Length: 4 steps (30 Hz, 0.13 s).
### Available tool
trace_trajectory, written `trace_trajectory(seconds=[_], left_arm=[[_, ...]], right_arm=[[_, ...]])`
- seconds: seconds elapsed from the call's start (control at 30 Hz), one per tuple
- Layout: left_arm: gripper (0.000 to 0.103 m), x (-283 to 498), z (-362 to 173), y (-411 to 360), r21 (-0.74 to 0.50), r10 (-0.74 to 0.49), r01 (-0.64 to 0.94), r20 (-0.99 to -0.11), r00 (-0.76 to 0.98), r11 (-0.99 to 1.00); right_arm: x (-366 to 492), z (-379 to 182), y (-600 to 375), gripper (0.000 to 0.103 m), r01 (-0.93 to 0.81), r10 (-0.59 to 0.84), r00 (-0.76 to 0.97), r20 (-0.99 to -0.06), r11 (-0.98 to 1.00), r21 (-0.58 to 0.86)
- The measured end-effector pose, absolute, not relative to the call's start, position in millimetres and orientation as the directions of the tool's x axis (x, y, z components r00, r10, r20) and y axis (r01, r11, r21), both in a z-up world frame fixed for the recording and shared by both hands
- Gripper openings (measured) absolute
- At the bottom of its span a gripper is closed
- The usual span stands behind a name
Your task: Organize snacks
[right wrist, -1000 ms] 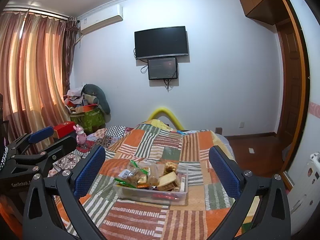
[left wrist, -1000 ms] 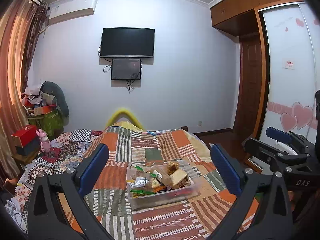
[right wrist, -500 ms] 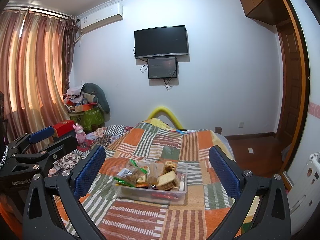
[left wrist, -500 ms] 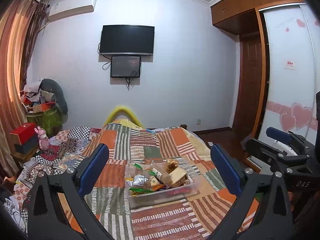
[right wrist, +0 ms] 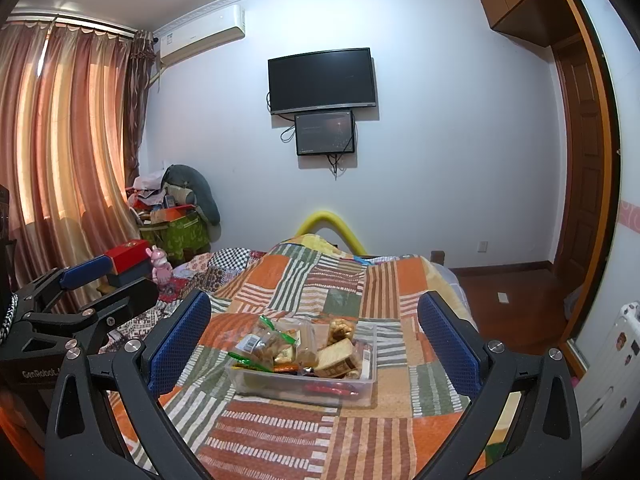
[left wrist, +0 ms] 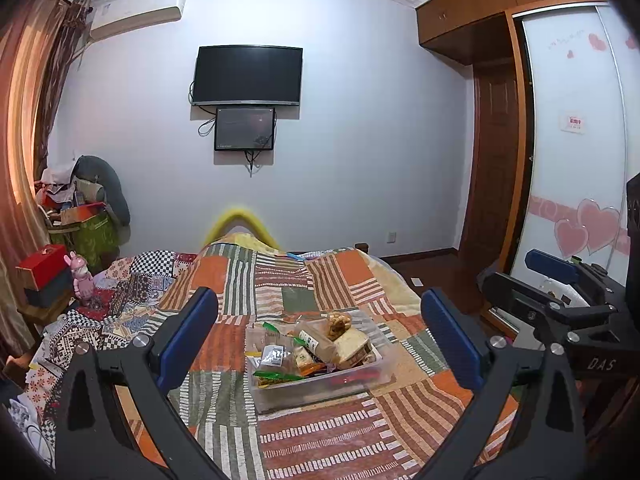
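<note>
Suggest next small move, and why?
Probably bring the right gripper forward and down toward the bin on the quilt: both grippers are open and empty, short of it, and the snacks are heaped inside.

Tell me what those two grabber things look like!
Both are the same. The left gripper and the right gripper have black, angular frames with triangle-shaped cut-outs and shiny silver bolts. Their fingers carry flat blue pads with a bumpy texture. White lettering marks each black body, partly cut off. No sleeves or cables show.
</note>
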<state>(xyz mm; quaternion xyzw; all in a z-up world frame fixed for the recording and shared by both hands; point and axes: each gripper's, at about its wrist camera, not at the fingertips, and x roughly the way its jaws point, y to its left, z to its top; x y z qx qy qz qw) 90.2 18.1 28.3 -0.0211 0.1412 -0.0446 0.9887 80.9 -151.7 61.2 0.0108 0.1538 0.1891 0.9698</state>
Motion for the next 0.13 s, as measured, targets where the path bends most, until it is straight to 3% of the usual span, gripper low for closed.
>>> trace_trajectory(seconds=[0.13], left_arm=[[0.103,92.5,28.2,21.6,-0.063,-0.089,0.074,-0.281,0.956,0.995]], right_arm=[[81.1,60.2,-150.9,0.103,-0.364,0.370,0.880,-0.297,0.928,0.078]])
